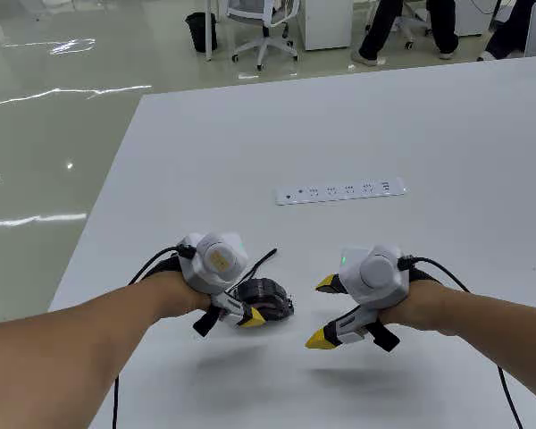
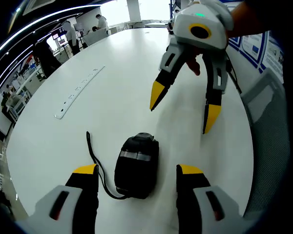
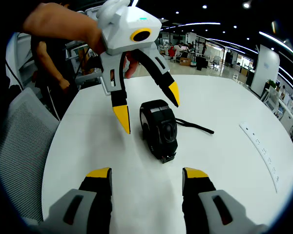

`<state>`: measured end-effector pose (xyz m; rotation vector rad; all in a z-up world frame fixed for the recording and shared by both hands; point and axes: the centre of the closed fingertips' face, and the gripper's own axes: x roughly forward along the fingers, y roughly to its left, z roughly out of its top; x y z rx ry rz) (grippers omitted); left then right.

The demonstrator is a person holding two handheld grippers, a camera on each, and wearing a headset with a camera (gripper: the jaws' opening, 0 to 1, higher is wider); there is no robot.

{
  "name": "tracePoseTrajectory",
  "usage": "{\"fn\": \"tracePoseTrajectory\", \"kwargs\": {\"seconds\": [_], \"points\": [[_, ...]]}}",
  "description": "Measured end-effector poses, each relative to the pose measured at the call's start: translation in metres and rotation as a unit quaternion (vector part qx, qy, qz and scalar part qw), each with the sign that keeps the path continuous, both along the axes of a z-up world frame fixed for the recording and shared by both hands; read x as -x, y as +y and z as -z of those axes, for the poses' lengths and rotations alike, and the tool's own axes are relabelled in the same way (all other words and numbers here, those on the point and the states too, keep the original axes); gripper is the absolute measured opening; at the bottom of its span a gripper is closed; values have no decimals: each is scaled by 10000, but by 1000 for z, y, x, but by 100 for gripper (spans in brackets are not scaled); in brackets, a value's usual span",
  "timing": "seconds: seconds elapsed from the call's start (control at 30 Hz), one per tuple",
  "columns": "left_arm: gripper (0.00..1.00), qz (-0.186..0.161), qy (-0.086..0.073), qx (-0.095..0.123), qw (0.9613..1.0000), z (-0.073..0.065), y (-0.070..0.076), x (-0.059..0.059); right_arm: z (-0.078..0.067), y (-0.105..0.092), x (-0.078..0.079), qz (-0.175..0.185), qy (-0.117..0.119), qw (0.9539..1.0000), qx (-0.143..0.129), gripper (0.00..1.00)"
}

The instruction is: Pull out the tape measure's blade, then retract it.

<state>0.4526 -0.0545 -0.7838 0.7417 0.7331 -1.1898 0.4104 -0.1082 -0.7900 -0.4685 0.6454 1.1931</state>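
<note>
Low and a little left of centre in the head view: a black, rounded plastic tape measure [image 1: 268,298] on the white table [image 1: 384,116], partly hidden behind the left tool [image 1: 228,320]. At lower centre of the left gripper view, the same tape measure [image 2: 136,165], set between the yellow-tipped jaws of the left tool [image 2: 136,169], with bare table on either side of the case, so not gripped. At centre of the right gripper view, the tape measure [image 3: 158,129] again, just below the left tool [image 3: 148,105], hanging from the upper left of the frame with one yellow tip to each side of the case. Jaws of the left tool spread wide, closed on nothing.

From the case, a thin black wrist strap [image 2: 95,156], lying on the table up the left side of the left gripper view, and off to the right as the wrist strap [image 3: 195,126] in the right gripper view.

Right of the tape measure in the head view, near but apart: the white-bodied right tool [image 1: 322,311], yellow tips pointing left toward the case. Jaws likewise spread, holding nothing. Same spread in the upper right of the left gripper view, on the right tool [image 2: 184,106], and at the bottom of the right gripper view, on the right tool [image 3: 147,173], with the case a little beyond the tips.

Further up the table, at mid-frame in the head view: a long white power strip [image 1: 339,190], well apart from both tools. Beyond the table's far edge, along the top of the frame: a glossy pale floor [image 1: 54,134], a white office chair on castors [image 1: 263,22], and a black bin [image 1: 199,29].
</note>
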Motion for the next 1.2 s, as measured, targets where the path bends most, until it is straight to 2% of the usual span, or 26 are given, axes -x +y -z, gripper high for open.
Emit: {"fn": "tracePoseTrajectory", "kwargs": {"seconds": [0.07,0.1,0.13,0.23,0.3,0.37,0.4,0.53,0.77,0.87,0.97,1.0,1.03,1.13,1.2], "points": [[58,223,-48,-152,9996,4,-2,3,3,1,-2,10,28,10000,33,57],[53,314,-204,-353,9987,8,0,0,8,0,-4,47,73,9999,70,57],[50,386,-264,-437,9980,9,0,-1,10,1,-4,43,82,9999,79,55],[44,343,-193,-424,9983,13,-4,-1,14,2,-3,-78,46,9998,195,50],[43,225,-212,-577,9979,17,-1,-6,13,4,-5,-95,27,9997,212,48],[40,274,-310,-741,9964,21,2,-11,11,5,-10,-57,5,9998,185,47],[37,293,-241,-739,9965,24,1,-10,11,6,-12,-11,20,9999,158,46],[36,347,-172,-792,9961,32,-1,-10,9,9,-14,12,27,9999,119,44],[34,432,-53,-755,9962,32,-1,-8,12,6,-22,96,18,9999,116,37],[33,455,-56,-741,9962,31,-1,-8,15,9,-24,62,-27,9999,131,40],[33,472,-72,-722,9962,31,-1,-7,18,13,-27,-57,-145,9996,248,32],[33,487,-80,-738,9960,31,-1,-7,20,13,-29,-148,-256,9987,404,29],[33,487,-83,-734,9961,31,-1,-7,21,14,-30,-194,-306,9984,441,26],[32,555,-131,-705,9959,31,-2,-5,20,17,-34,-271,-466,9972,522,29],[32,747,-228,-771,9940,31,-2,-4,19,19,-37,-287,-489,9970,528,27]]}}
